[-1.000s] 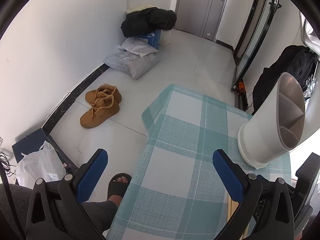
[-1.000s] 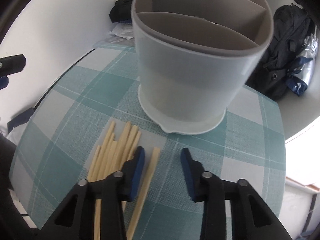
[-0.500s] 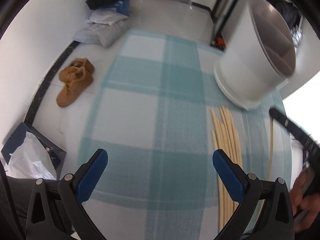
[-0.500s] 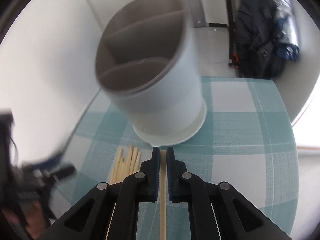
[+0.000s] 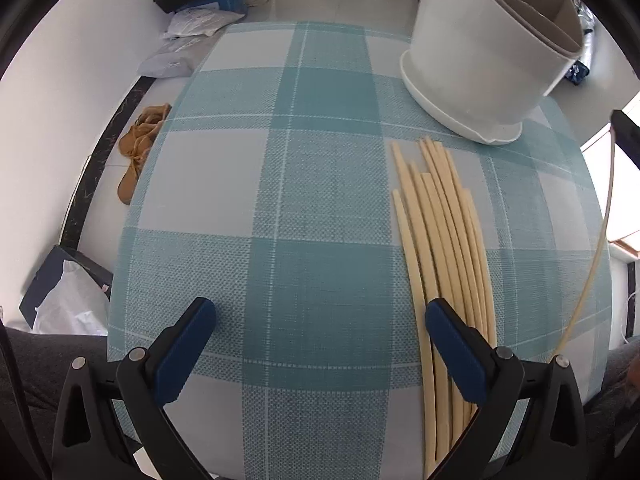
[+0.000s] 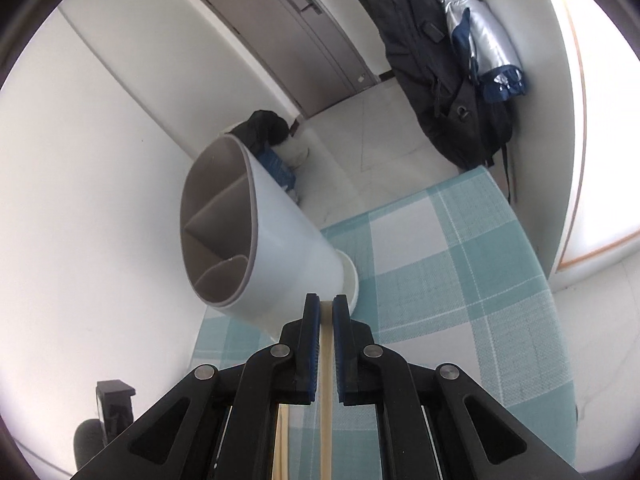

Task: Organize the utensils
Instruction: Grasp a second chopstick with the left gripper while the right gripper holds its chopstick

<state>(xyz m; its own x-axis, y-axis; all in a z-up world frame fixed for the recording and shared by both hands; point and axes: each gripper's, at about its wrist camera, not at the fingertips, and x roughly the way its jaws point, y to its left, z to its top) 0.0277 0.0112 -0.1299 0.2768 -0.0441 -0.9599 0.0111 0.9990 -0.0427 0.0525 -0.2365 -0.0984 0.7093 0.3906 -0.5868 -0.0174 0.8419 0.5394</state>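
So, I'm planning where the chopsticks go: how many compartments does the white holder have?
3, all inside the white holder: in the right wrist view, the top compartment, the middle compartment and the bottom compartment. None seems hidden.

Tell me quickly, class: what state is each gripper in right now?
Left gripper: open, holding nothing, above the checked tablecloth.
Right gripper: closed on one chopstick, lifted off the table.

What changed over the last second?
Right hand-held gripper closed on one chopstick and lifted it off the tablecloth. Left hand-held gripper swung down over the chopstick pile, jaws open. Holder and pile stayed put.
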